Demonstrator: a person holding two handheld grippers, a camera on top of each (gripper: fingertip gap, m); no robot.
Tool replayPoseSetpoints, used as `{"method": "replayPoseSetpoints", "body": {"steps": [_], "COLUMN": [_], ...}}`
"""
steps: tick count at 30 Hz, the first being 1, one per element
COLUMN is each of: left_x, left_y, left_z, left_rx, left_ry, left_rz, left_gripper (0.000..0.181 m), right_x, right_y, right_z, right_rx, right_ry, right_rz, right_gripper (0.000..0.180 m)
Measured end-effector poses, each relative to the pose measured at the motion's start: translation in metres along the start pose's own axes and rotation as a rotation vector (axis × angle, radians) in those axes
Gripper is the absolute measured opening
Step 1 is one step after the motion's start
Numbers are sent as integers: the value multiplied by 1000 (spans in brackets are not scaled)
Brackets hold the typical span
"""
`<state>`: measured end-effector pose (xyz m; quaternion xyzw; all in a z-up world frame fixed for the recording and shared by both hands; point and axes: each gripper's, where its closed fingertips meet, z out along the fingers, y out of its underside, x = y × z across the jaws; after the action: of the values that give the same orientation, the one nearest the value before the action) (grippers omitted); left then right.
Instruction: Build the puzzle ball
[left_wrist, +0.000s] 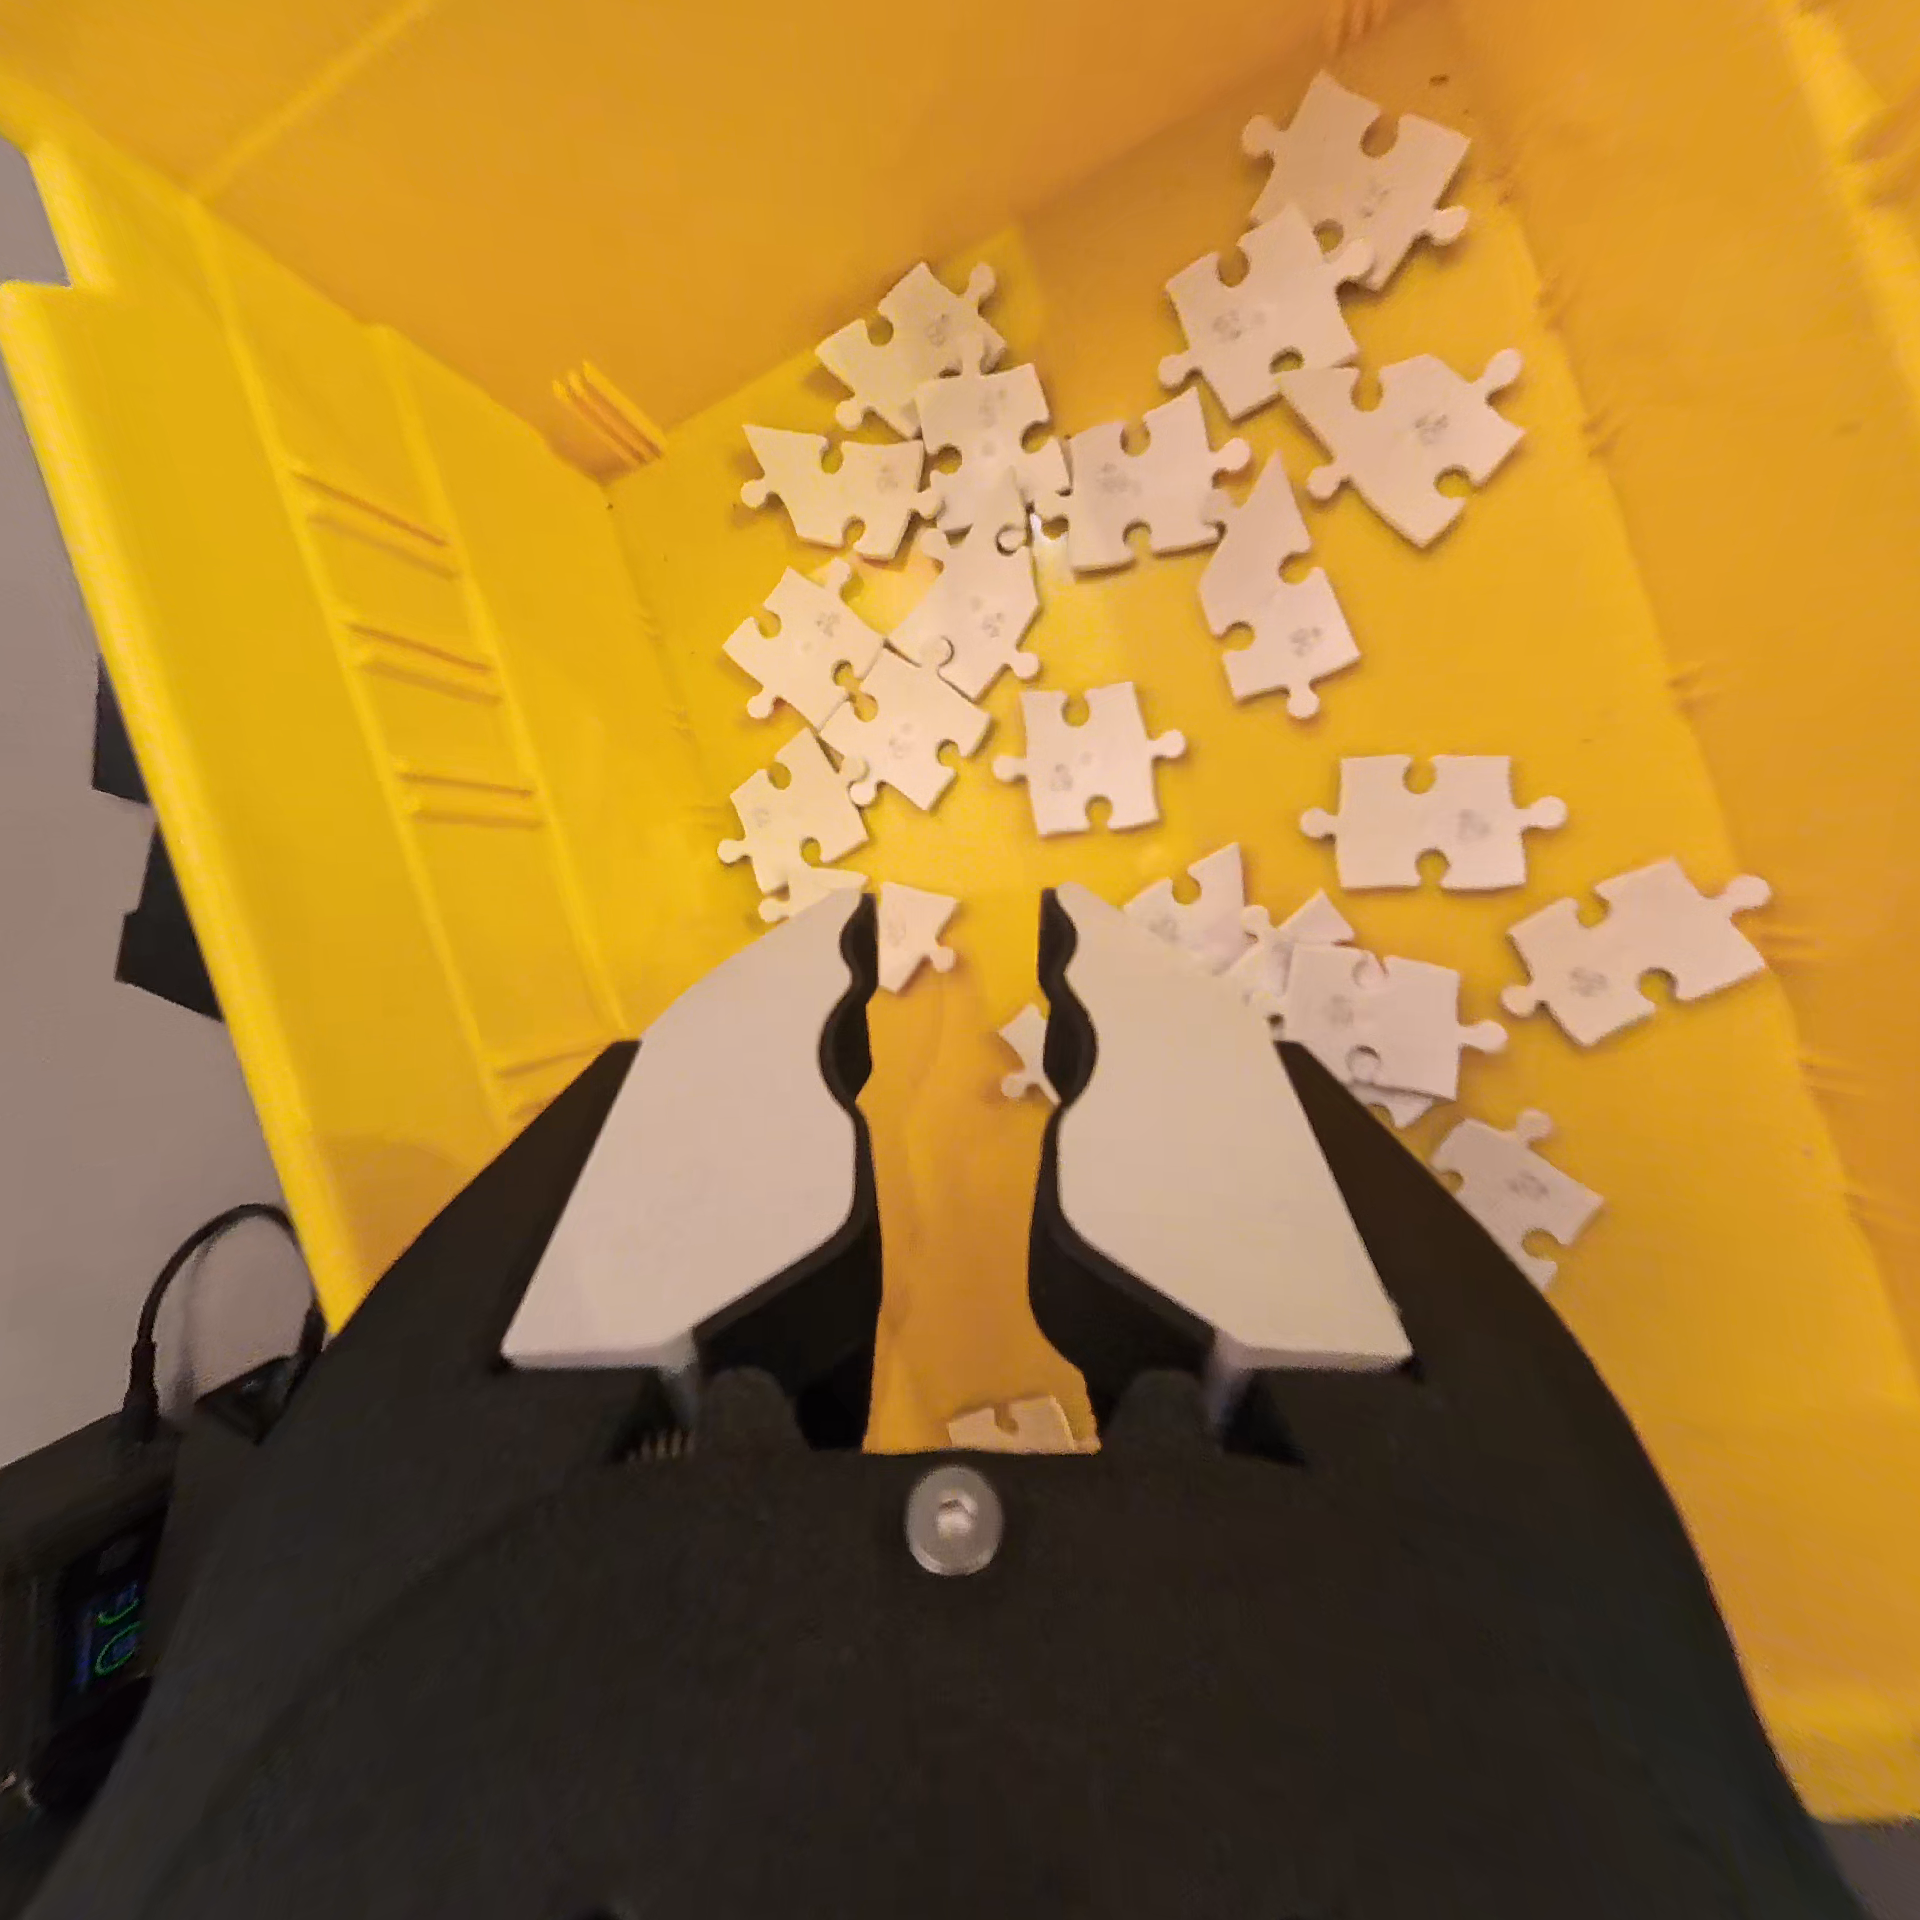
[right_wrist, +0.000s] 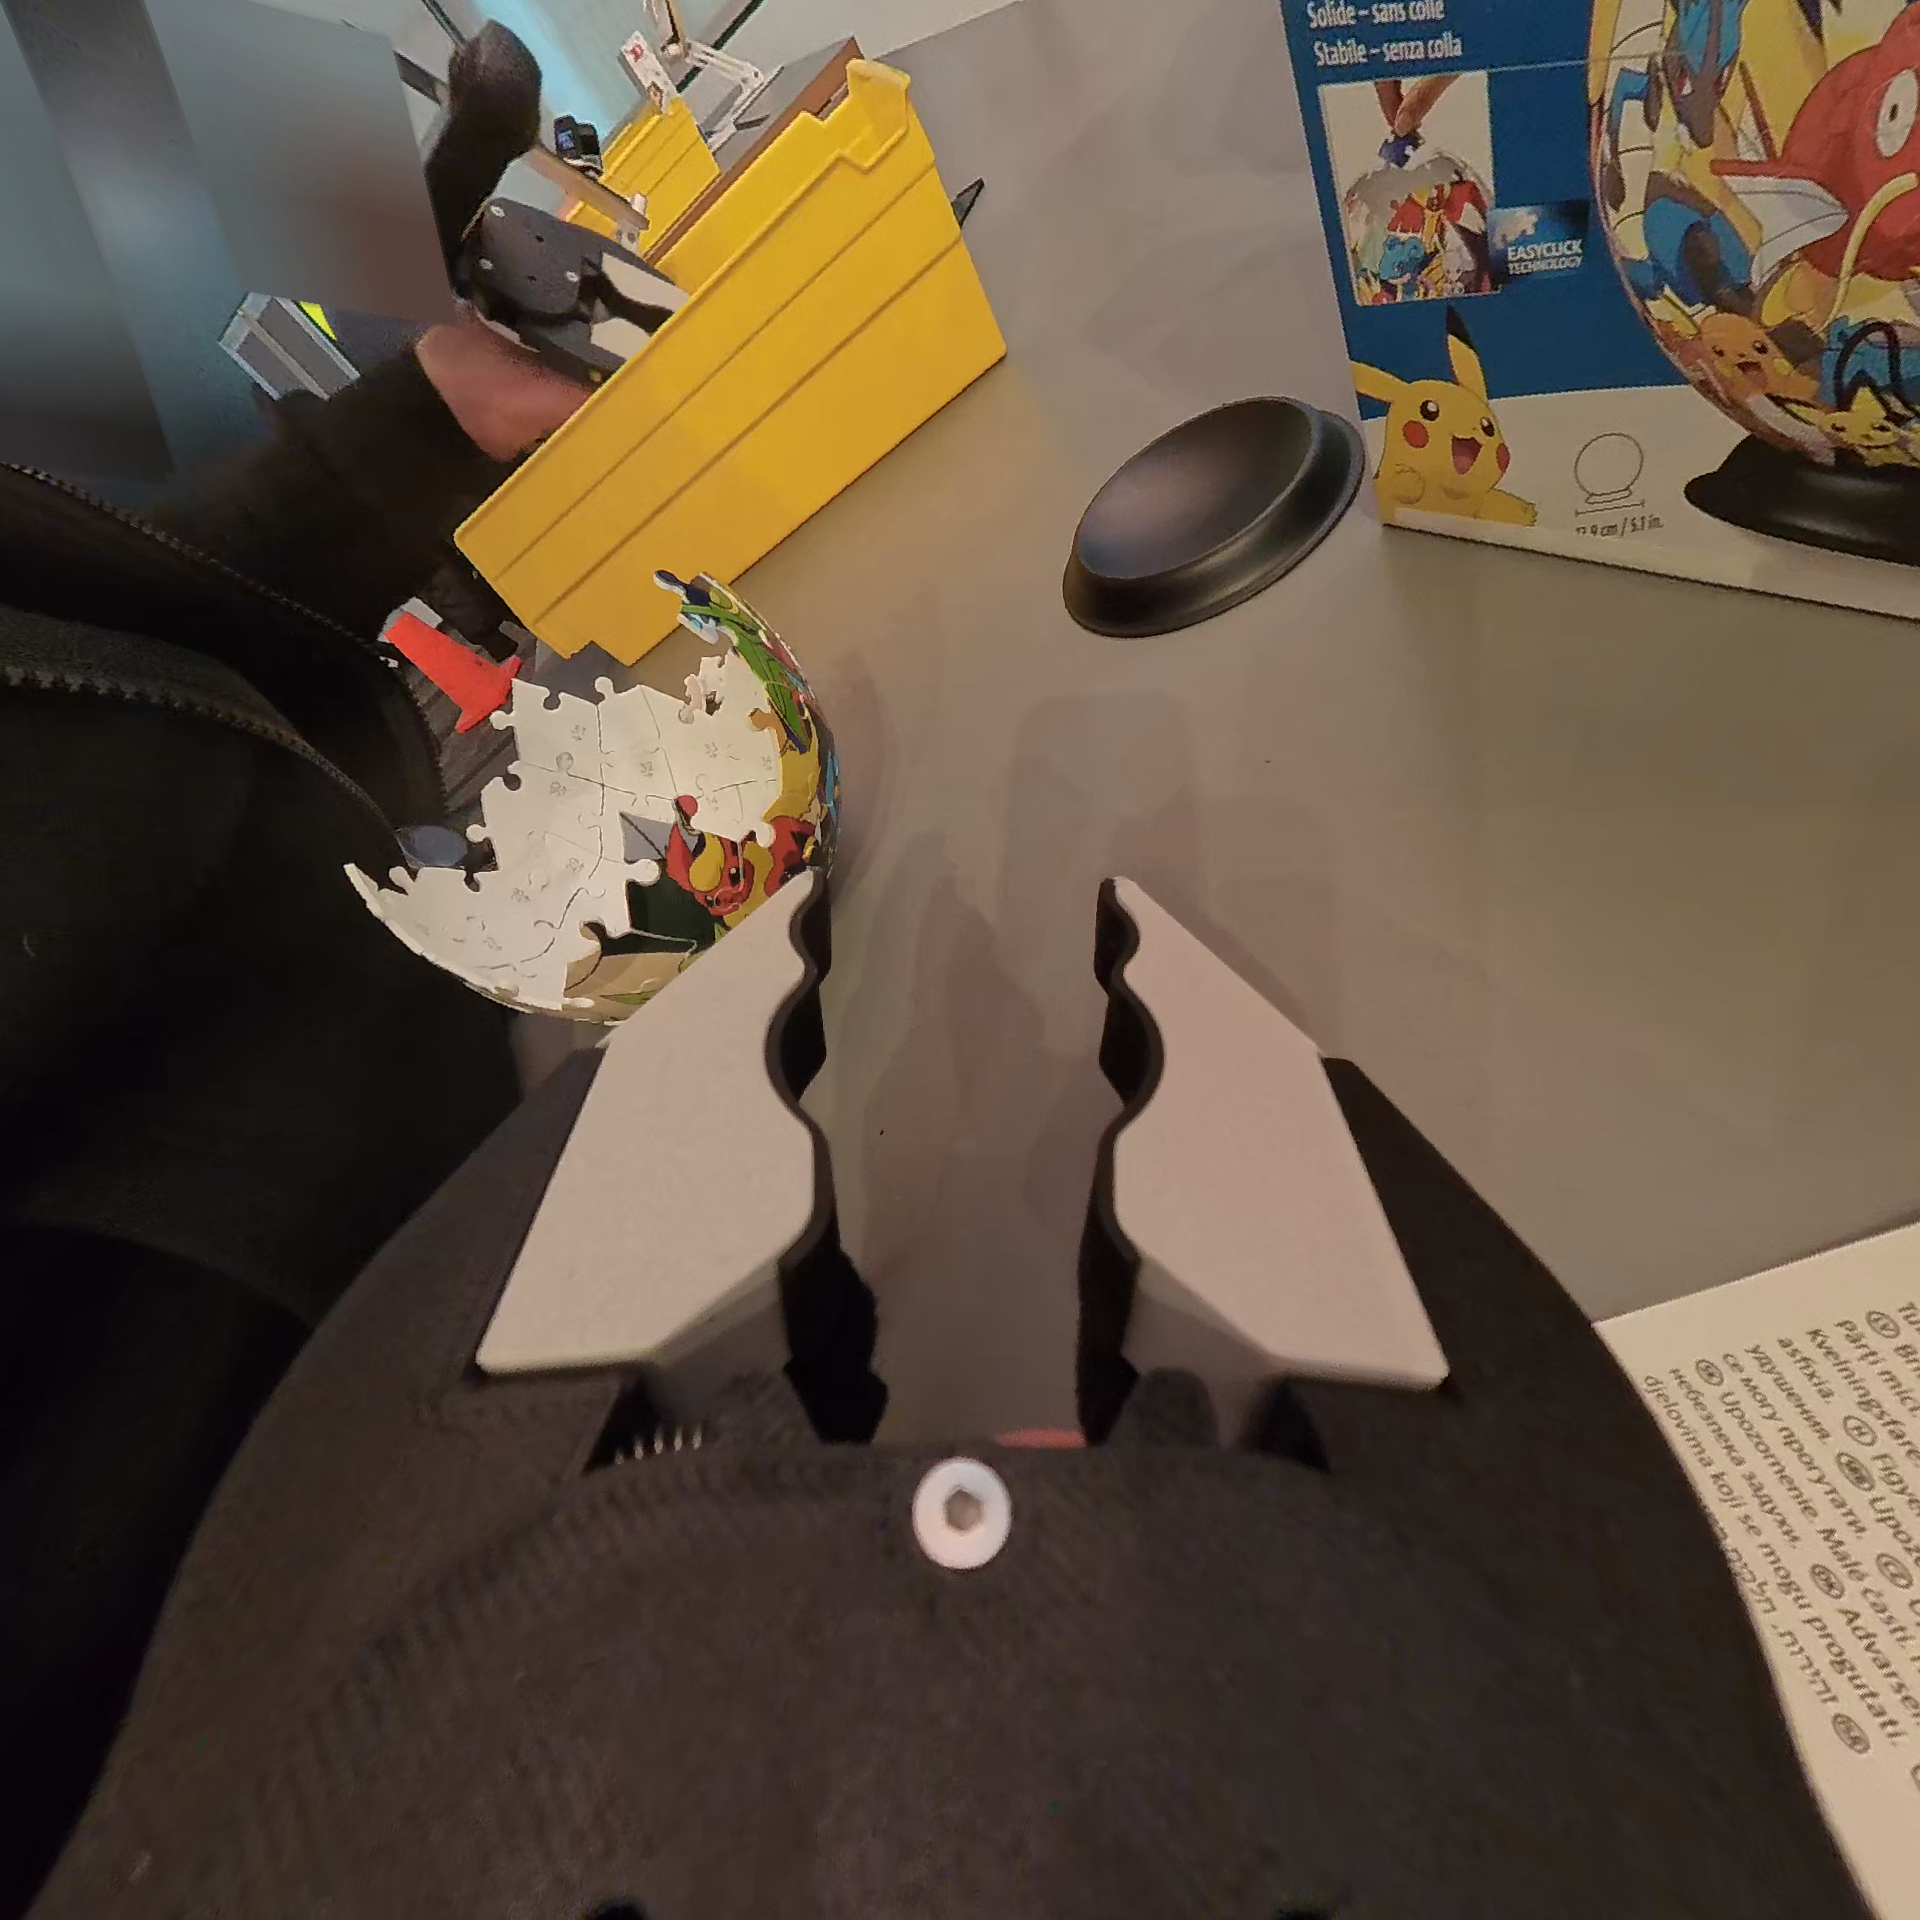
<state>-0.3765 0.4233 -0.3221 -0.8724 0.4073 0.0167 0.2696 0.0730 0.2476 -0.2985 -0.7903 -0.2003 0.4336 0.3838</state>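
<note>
Grey tabletop (right_wrist: 1455, 831) carries everything, and I work across it from the largest things down. At the far right the puzzle box (right_wrist: 1621, 260) stands upright, its picture side facing me — a reference, I judge. The yellow bin (left_wrist: 416, 260) keeps the loose puzzle pieces (left_wrist: 1091, 758) corralled; they lie pale side up, scattered and partly overlapping across its floor. The half-built puzzle ball (right_wrist: 634, 821) rests on the table just near of the bin and left of my right gripper (right_wrist: 961, 894), open side towards me so the next piece can go in. The black stand (right_wrist: 1216, 520) waits empty, further right. My left gripper (left_wrist: 956, 914) hangs inside the bin over the pieces, jaws narrowly parted, empty — picking next, I think. The right's jaws gape wider, gripping nothing.
</note>
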Motion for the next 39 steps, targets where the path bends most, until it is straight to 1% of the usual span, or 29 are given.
{"method": "replayPoseSetpoints", "body": {"steps": [5,8,10,12,14,18,23,26,29,32,34,36,39], "left_x": [2,9,16,23,20,12,16,18,18,13,6,6,7], "left_y": [8,8,12,17,7,-15,-43,-47,-42,-32,-24,-25,-39], "left_z": [22,25,23,16,11,12,26,38,49,46,43,41,38], "left_rx": [-100,-117,-141,-186,-136,-58,22,8,-27,-89,-120,-107,-30], "left_ry": [56,110,154,203,168,117,133,132,148,171,132,131,142], "left_rz": [-46,-100,-142,-154,-126,-79,-14,27,21,-64,-19,-9,5], "left_gripper": [34,28,18,20,23,35,37,36,34,28,32,33,33], "right_x": [0,0,0,0,0,0,0,1,2,3,3,4,5], "right_y": [0,0,0,0,0,0,0,0,0,-1,-1,0,0], "right_z": [0,-1,-1,-1,-1,-1,-1,-1,-1,-1,-1,-1,-1], "right_rx": [1,2,3,3,3,2,2,4,5,8,5,4,2], "right_ry": [0,0,-1,-2,-3,-3,-1,1,4,8,12,15,20], "right_rz": [0,1,2,1,2,1,2,6,8,12,14,16,18], "right_gripper": [50,50,50,50,50,50,50,50,50,50,50,50,50]}}
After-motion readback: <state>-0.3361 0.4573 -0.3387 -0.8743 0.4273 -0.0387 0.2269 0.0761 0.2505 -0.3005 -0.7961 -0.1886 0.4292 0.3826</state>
